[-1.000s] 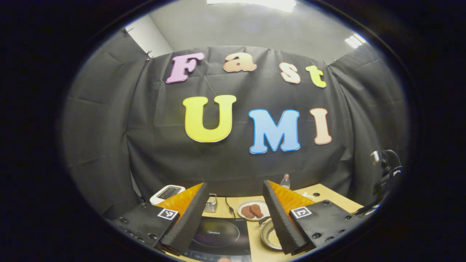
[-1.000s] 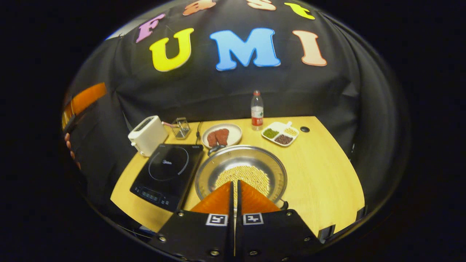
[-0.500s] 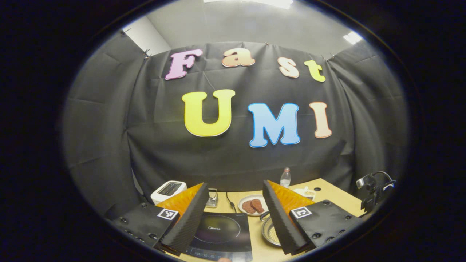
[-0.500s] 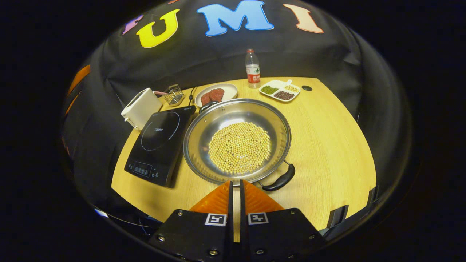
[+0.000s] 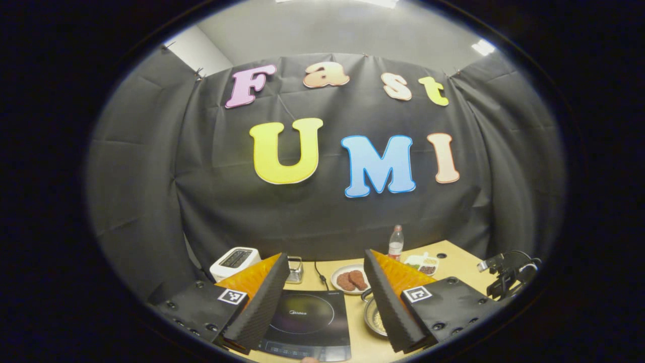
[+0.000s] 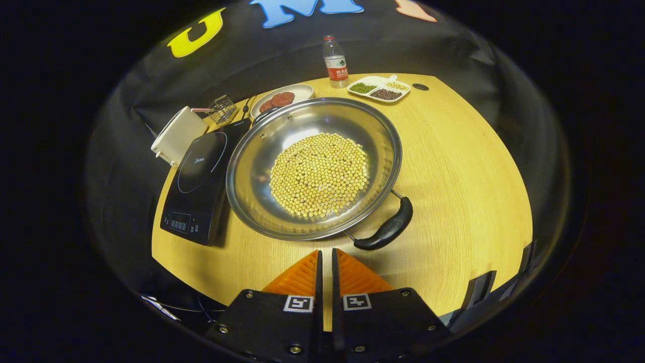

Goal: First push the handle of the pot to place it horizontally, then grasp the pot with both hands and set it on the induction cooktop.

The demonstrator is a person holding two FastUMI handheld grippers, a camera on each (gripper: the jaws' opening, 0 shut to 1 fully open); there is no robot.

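The pot point(image 6: 313, 169), wide, stiff steel and loaded with loose beans point(image 6: 319, 174), looks heavy and spill-prone, so its near handle point(image 6: 386, 231) and far handle point(image 6: 263, 115) are the holds. It sits on the wooden counter point(image 6: 463, 171) touching the cooktop point(image 6: 201, 180). Right hand-held gripper point(image 6: 325, 257) is closed and empty just short of it; left hand-held gripper point(image 5: 326, 264) is wide apart, held high, the counter crowded at the back.

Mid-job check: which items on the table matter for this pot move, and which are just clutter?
For the job: pot of beans, its near handle, induction cooktop.

Lying about: toaster, wire rack, plate of meat, water bottle, divided dish.
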